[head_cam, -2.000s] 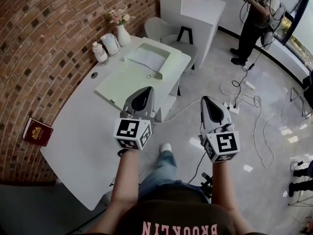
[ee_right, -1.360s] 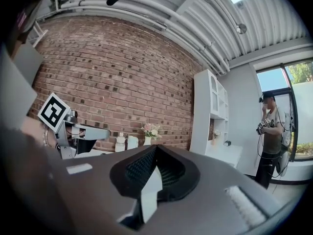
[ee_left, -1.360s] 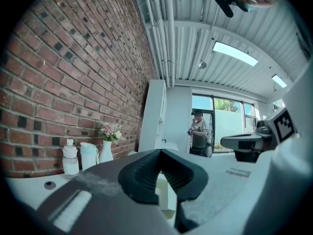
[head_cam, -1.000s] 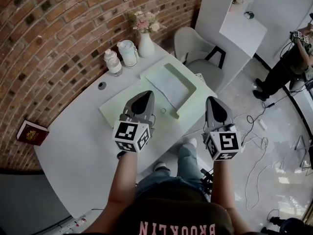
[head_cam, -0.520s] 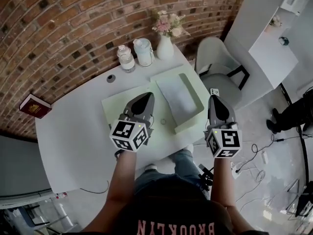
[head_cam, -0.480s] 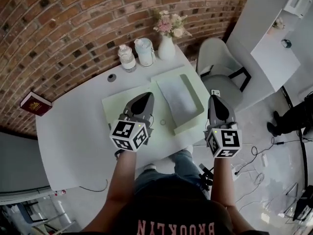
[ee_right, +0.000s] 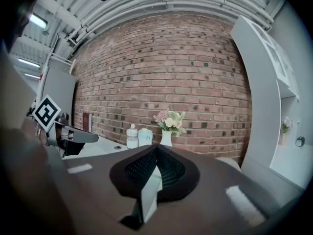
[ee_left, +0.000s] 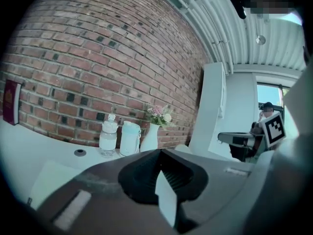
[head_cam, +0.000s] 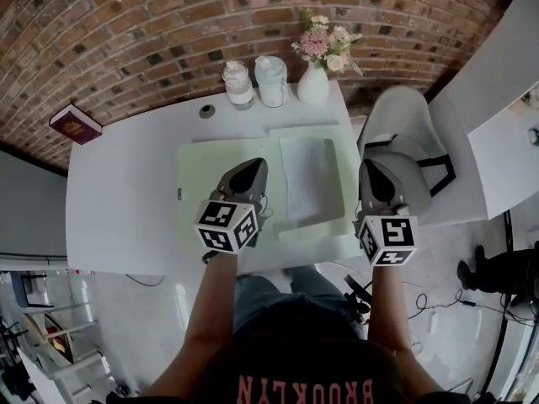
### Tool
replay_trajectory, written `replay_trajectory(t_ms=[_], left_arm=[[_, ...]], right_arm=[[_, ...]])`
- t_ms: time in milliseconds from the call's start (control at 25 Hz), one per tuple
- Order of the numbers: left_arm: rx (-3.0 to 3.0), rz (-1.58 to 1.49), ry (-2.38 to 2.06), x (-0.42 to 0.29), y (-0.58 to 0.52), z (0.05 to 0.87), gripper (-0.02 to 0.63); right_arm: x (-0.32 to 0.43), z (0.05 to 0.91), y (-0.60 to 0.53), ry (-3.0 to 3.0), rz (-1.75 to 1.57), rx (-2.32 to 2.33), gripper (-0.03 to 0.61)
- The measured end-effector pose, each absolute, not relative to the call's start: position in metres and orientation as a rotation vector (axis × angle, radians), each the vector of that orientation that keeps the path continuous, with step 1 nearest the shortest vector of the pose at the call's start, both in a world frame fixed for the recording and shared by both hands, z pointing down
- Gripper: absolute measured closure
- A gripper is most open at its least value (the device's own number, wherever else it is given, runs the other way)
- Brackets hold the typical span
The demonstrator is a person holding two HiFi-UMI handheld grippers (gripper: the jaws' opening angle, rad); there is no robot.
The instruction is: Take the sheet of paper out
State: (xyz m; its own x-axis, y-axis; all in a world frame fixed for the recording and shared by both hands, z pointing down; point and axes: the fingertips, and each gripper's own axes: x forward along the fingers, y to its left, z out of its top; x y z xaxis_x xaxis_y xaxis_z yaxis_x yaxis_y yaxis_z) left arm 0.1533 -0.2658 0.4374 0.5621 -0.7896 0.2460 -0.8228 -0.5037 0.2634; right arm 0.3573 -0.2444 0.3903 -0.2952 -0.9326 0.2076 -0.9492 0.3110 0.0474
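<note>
The tabletop (head_cam: pixel 126 192) now lies square ahead. The left gripper (head_cam: pixel 250 168) and right gripper (head_cam: pixel 376 167) flank the sheet of paper (head_cam: pixel 310 179), fingers closed and empty, poised to approach.

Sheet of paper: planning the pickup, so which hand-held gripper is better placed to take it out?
Probably left. The left hand-held gripper hangs over the green folder, right beside the sheet of paper; the right hand-held gripper is off the table's edge, over the chair. Both are shut.

So the left gripper (head_cam: pixel 253 166) blocks part of the pale green flat mat (head_cam: pixel 202 183) by the desk (head_cam: pixel 126 217) near edge, and the right gripper (head_cam: pixel 376 164) covers the light grey chair (head_cam: pixel 402 112) seat. Lettering on the dark red book (head_cam: pixel 76 124) is too tiny to read.
</note>
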Motion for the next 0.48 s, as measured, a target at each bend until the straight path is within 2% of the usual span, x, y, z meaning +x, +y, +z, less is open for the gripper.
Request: replay_trajectory(t_ms=[360, 400, 440, 480], left_arm=[[2.278, 0.209, -1.405, 0.168, -0.255, 0.479, 0.612], [2.268, 0.224, -1.395, 0.170, -0.254, 0.484, 0.598], [2.260, 0.243, -1.379, 0.172, -0.253, 0.489, 0.510], [2.254, 0.267, -1.364, 0.174, -0.252, 0.495, 0.482]], right_arm=[[0.374, 0.425, -0.272, -2.438, 0.205, 1.557, 0.576], [0.375, 0.428, -0.274, -2.438, 0.214, 1.550, 0.576], [0.375, 0.432, -0.275, -2.438, 0.225, 1.543, 0.577], [0.376, 0.435, -0.276, -2.437, 0.235, 1.536, 0.576]])
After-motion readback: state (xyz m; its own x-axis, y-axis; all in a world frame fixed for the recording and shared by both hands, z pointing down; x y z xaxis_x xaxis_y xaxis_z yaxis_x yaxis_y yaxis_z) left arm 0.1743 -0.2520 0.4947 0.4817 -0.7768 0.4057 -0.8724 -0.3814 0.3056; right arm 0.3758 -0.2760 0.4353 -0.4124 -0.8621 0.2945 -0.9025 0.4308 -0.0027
